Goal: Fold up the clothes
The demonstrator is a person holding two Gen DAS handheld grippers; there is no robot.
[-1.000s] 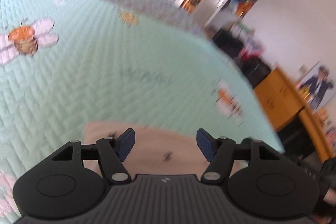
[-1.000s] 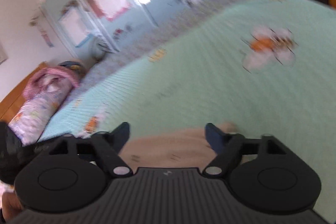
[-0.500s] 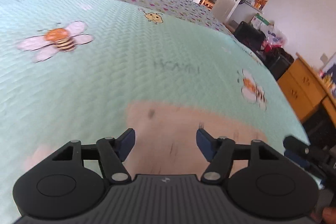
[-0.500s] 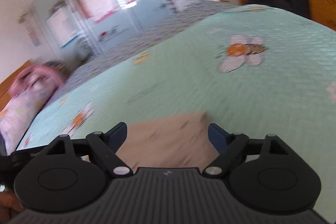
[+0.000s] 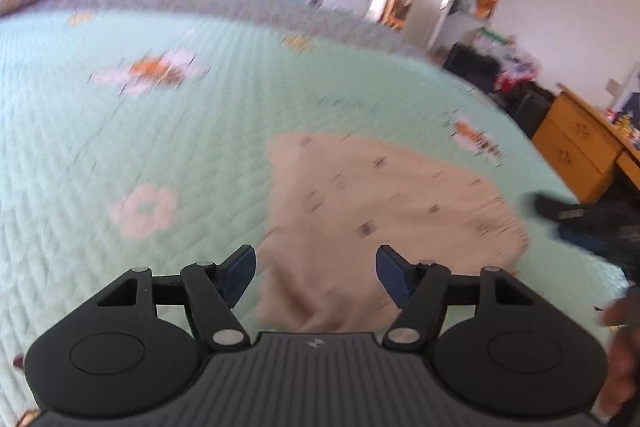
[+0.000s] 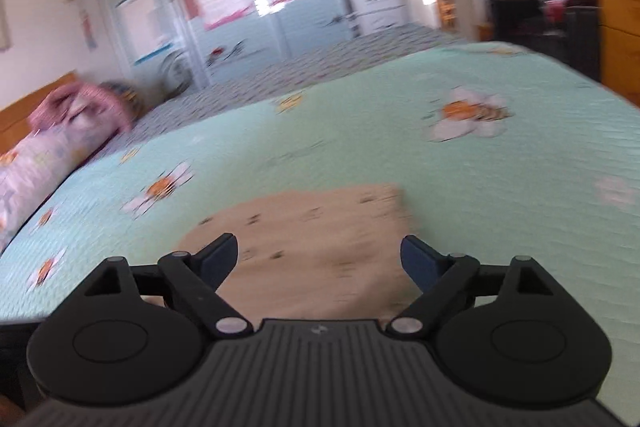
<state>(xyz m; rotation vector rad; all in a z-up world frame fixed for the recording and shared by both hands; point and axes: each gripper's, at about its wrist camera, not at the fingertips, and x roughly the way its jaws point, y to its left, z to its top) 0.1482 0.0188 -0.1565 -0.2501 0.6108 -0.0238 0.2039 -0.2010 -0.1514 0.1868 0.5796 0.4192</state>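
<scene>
While both views are smeared by blur, the layout is plain enough: a beige garment [image 5: 380, 223] with small dark marks lies spread flat on a mint-green quilt [image 5: 120, 147] printed with bees and flowers. It sits near the quilt's closest edge, directly ahead of both tools.

From the left wrist view, the left gripper [image 5: 316, 273] hangs above the cloth's near left part with its jaws parted and nothing between the blue pads [image 5: 240, 273]; the fabric shows in the gap, lower down, and the pads do not press on it. At the right edge of that view a dark tool and part of a hand [image 5: 620, 343] show.

From the right wrist view, the right gripper [image 6: 318, 259] hovers over the near side of the same garment [image 6: 312, 231], its jaws spread wide and holding nothing.

Beyond the quilt stand pale blue wardrobe doors [image 6: 224, 19]. A pink and lilac bundle of bedding [image 6: 60, 131] lies by the headboard, and a wooden dresser [image 5: 580, 155] stands to the right.
</scene>
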